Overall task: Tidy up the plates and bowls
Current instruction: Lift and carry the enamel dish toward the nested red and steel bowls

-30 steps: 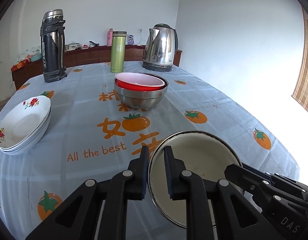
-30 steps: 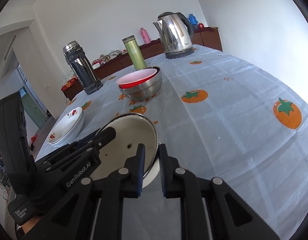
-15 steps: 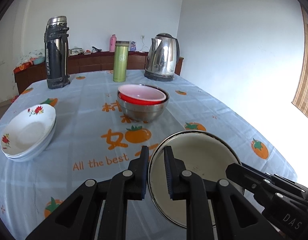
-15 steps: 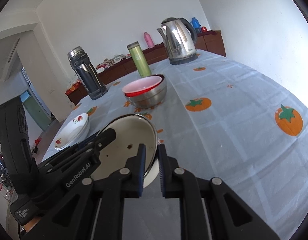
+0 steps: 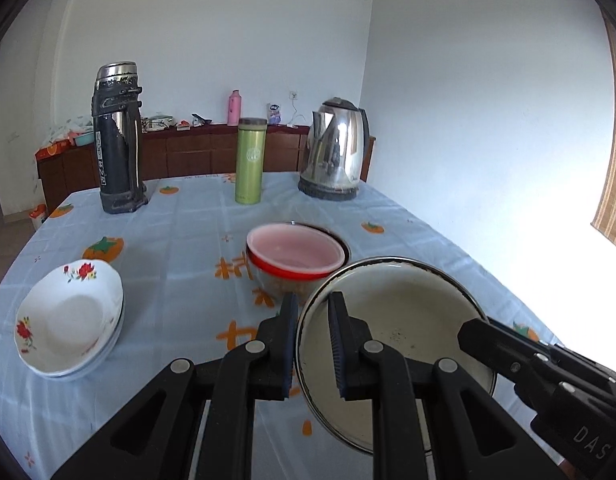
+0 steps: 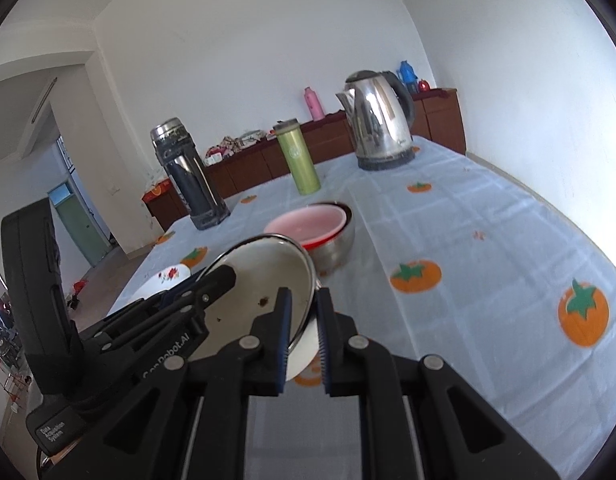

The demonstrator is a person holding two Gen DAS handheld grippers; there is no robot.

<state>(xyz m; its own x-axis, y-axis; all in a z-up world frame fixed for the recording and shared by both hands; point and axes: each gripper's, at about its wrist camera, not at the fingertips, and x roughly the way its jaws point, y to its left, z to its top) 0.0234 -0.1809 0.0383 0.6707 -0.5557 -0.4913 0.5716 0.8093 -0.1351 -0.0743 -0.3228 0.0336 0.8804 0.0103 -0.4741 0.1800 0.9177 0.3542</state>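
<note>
A cream enamel bowl [image 5: 404, 320] with a dark rim is held above the table by both grippers. My left gripper [image 5: 312, 344] is shut on its left rim. My right gripper [image 6: 301, 340] is shut on its right rim, where the bowl [image 6: 259, 280] shows tilted. Ahead, a red bowl [image 5: 293, 252] sits nested in a steel bowl [image 6: 336, 244]. Stacked white floral plates [image 5: 67, 320] lie at the left; they show partly hidden in the right wrist view [image 6: 167, 278].
At the far end of the table [image 5: 187, 236] stand a black thermos [image 5: 117, 140], a green flask [image 5: 249, 160] and a steel kettle [image 5: 336, 152]. A wooden sideboard [image 5: 187, 152] runs along the back wall. The table's right edge [image 6: 588, 220] is near a wall.
Both grippers have lifted the enamel bowl off the table and carried it forward, closer to the nested bowls. Its rim now overlaps the steel bowl in view.
</note>
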